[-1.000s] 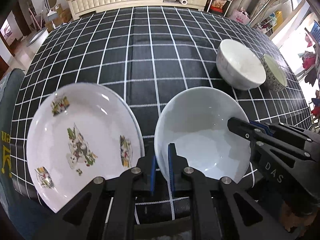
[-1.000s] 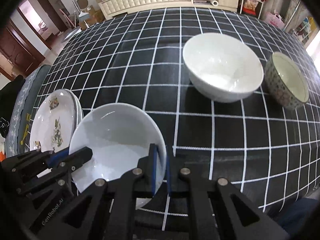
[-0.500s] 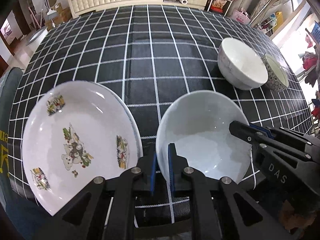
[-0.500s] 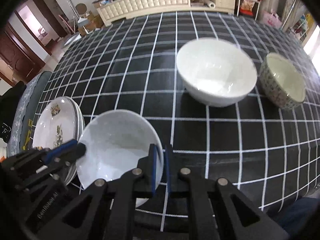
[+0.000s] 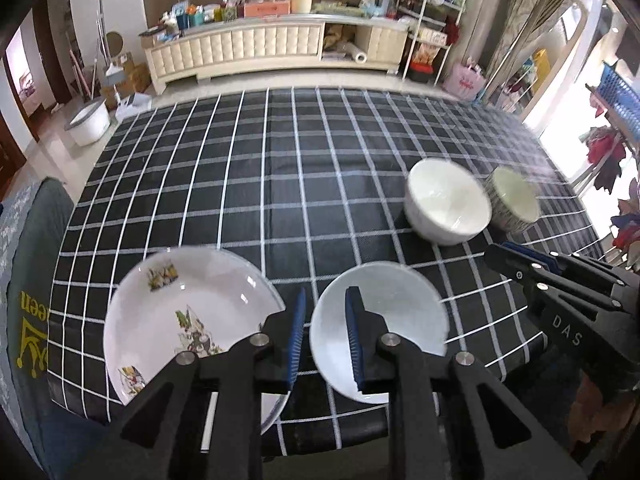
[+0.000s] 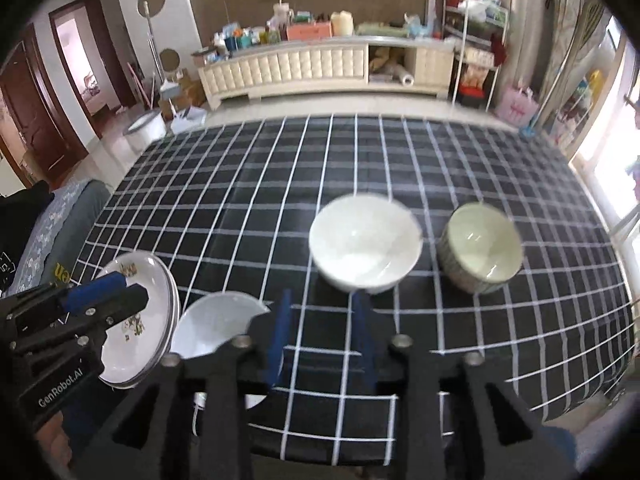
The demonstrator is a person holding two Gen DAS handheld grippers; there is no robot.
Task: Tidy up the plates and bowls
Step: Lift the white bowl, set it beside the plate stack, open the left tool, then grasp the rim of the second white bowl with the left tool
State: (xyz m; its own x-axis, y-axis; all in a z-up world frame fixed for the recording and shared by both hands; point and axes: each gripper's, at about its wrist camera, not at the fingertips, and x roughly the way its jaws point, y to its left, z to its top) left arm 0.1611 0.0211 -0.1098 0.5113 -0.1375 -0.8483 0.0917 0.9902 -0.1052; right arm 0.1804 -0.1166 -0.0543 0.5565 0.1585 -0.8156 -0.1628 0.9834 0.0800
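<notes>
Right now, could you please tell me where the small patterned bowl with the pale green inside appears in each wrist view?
Left wrist view: the small patterned bowl sits far right, mid-height, beside the deep plain white bowl.
Right wrist view: it lies right of centre, mid-height.
Shared landmark: that deep white bowl, immediately to its left in both views.

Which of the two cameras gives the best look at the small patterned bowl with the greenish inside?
The right wrist view: the small patterned bowl sits nearly whole, its rim, inside and patterned wall showing. In the left wrist view that bowl is smaller, far right, partly hidden behind the plain white bowl.
</notes>
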